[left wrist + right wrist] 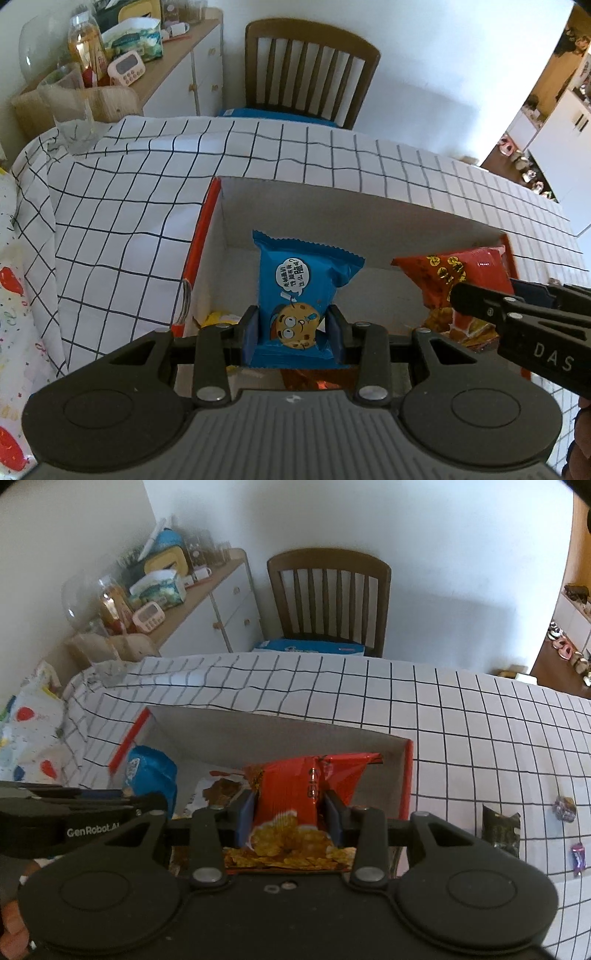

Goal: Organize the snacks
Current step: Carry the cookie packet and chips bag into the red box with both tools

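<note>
Left wrist view: left gripper [293, 325] pinching blue cookie packet [301, 284], over the box [332, 206].
Right wrist view: right gripper [290, 812] pinching red chip bag [295, 790], over the box's right end.
Box: on the table [480, 720], checked cloth.

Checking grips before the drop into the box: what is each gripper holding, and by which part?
Left gripper: blue cookie packet, clamped across its lower half. Right gripper: red chip bag, clamped across its lower middle.
</note>
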